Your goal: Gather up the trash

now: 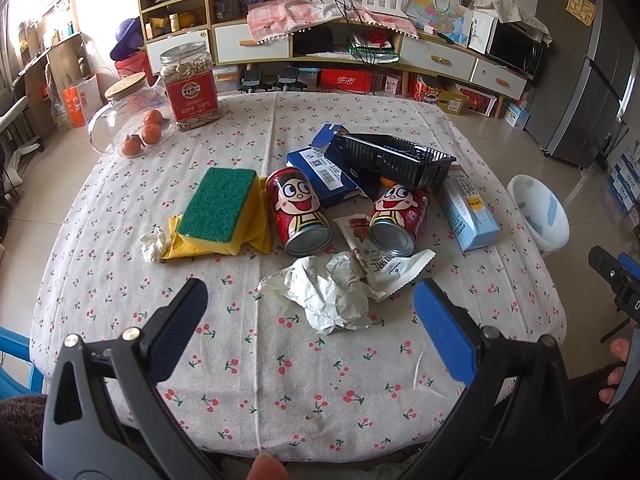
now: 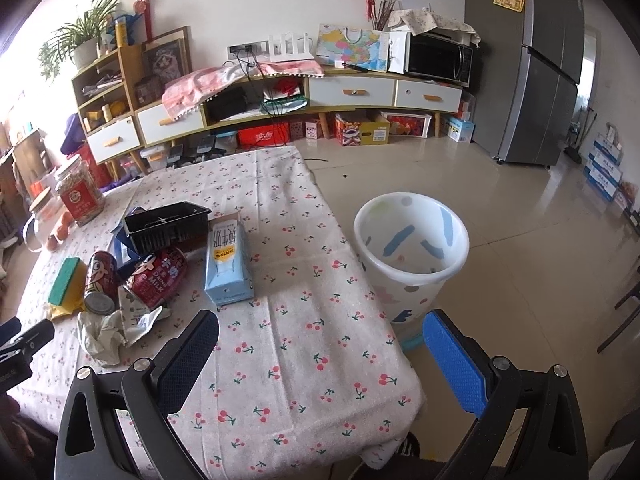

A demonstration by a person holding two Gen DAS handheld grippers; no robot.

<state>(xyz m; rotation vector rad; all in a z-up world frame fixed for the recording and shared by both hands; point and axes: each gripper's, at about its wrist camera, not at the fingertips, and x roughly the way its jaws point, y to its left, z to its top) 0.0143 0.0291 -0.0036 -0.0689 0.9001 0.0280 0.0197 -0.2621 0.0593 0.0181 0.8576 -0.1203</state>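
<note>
Carton [image 2: 229, 268] flat — long axis toward cabinet [image 2: 352, 92].

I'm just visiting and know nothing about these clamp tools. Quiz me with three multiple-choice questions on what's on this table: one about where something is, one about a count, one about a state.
1. Where is the white bin?
A. On the floor beside the table
B. On the table
C. On the shelf

2. How many red cartoon-face cans lie on the tablecloth?
A. One
B. Two
C. Four

3. How does the left gripper stand?
A. Shut on the sponge
B. Shut on a can
C. Open, holding nothing

Answers:
1. A: the right wrist view shows it on the tiles, past the table's edge.
2. B: one can and a second can lie on their sides.
3. C: its fingers are spread wide near the crumpled paper, gripping nothing; the green sponge lies apart from it.
</note>
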